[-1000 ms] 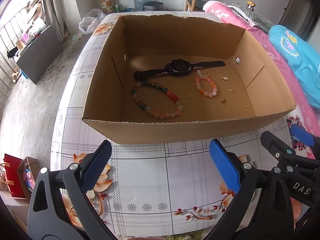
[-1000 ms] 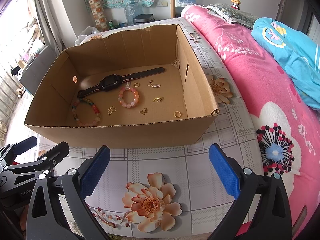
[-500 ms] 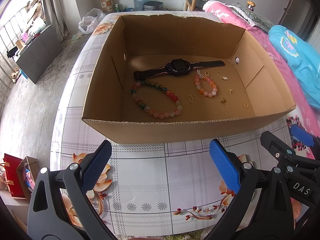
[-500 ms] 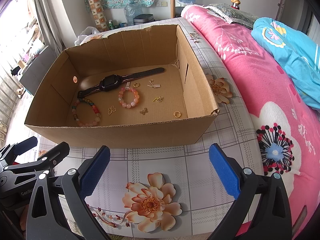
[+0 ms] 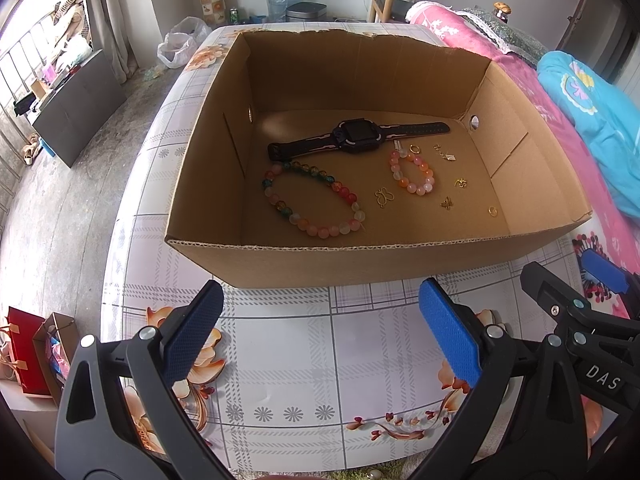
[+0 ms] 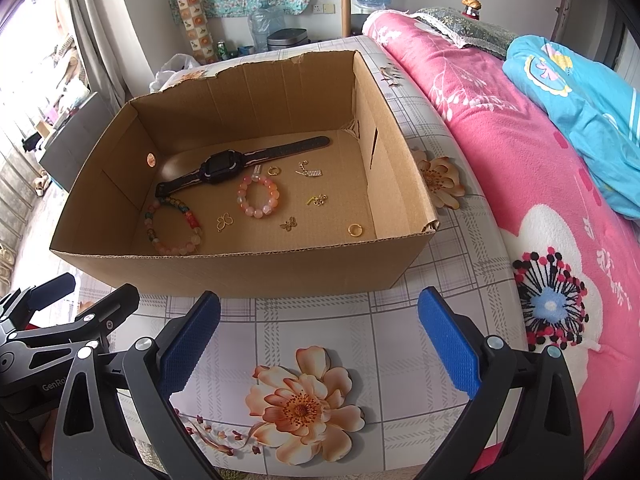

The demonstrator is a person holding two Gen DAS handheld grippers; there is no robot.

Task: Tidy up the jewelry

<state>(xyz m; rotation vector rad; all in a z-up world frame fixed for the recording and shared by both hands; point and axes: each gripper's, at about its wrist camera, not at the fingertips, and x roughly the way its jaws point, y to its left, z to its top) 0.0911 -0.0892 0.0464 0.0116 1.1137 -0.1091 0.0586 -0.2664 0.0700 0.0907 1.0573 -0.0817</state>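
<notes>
An open cardboard box stands on the flowered table. Inside lie a black watch, a large multicoloured bead bracelet, a small pink bead bracelet, a gold ring and several small gold charms. My left gripper is open and empty in front of the box's near wall. My right gripper is open and empty beside it, also short of the box.
The table carries a checked cloth with flower prints. A bed with a pink blanket and a blue quilt runs along the right. Red and brown bags stand on the floor at the left.
</notes>
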